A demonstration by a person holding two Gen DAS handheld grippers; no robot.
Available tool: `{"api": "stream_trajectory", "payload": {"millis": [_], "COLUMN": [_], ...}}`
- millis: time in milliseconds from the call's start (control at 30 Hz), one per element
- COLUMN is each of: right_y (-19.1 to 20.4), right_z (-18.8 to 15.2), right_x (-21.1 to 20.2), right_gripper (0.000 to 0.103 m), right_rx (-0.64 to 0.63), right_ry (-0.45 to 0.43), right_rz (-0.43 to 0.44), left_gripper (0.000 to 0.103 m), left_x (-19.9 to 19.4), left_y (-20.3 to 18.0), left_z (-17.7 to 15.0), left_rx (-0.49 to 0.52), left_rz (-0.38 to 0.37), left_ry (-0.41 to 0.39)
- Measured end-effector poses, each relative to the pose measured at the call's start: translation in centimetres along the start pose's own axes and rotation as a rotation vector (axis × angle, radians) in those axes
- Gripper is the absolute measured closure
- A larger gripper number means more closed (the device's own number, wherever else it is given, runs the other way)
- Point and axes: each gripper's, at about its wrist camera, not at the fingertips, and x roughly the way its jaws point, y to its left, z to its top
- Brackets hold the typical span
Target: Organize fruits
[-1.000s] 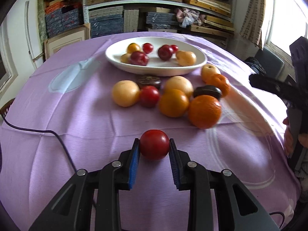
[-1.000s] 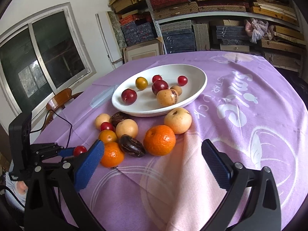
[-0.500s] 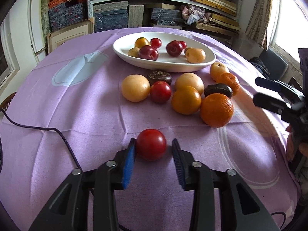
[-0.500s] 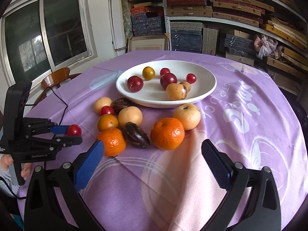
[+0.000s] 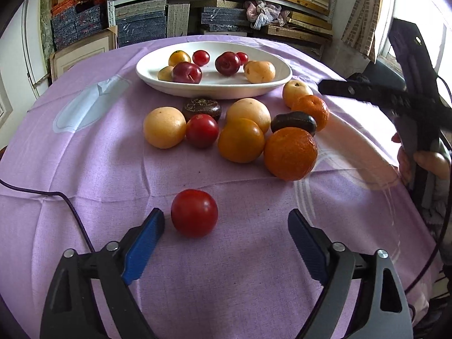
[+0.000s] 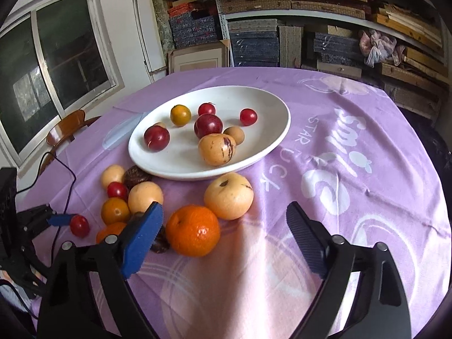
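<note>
A small red fruit (image 5: 194, 212) lies on the purple cloth just inside the blue left pad of my left gripper (image 5: 226, 220). Its jaws are opening wide and no pad presses on the fruit. Beyond it sits a cluster of loose fruit, with a big orange (image 5: 290, 152) nearest. The white plate (image 5: 214, 90) farther back holds several plums and small fruits. My right gripper (image 6: 224, 209) hovers over a mandarin (image 6: 193, 230) and a pale apple (image 6: 228, 195). Its jaws are closing but still wide, touching nothing. The red fruit (image 6: 80, 226) shows at the left gripper's tip (image 6: 56, 220).
A dark cable (image 5: 70, 206) runs across the cloth at the left. A hand (image 5: 432, 163) holds the right gripper's handle (image 5: 367, 93) at the table's right edge. Shelves of stacked boxes (image 6: 254, 42) stand behind the table, and a wooden chair (image 6: 67, 124) by the window.
My left gripper's jaws have spread apart and let go of the red fruit, which now rests on the cloth. The right gripper has moved in toward the mandarin and narrowed slightly.
</note>
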Motion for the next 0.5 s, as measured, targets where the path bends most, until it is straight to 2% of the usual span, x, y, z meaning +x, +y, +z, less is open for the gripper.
{"api": "stream_trajectory", "payload": {"millis": [167, 267, 500], "right_y": [0.5, 0.9, 2.7], "right_z": [1.2, 0.6, -1.8], "right_x": [2.2, 1.6, 1.3], "right_gripper": [0.046, 0.047, 0.048], "right_rx": [-0.032, -0.027, -0.057], "right_ry": [0.077, 0.062, 0.087], "right_rz": [-0.005, 0.022, 0.054], "left_gripper": [0.003, 0.003, 0.004], "left_x": [0.1, 0.0, -0.3], "left_y": [-0.3, -0.3, 0.7], "left_z": [0.0, 0.0, 0.0], "left_rx": [0.01, 0.005, -0.048], "left_rz": [0.003, -0.001, -0.025], "left_ry": [0.01, 0.008, -0.012]}}
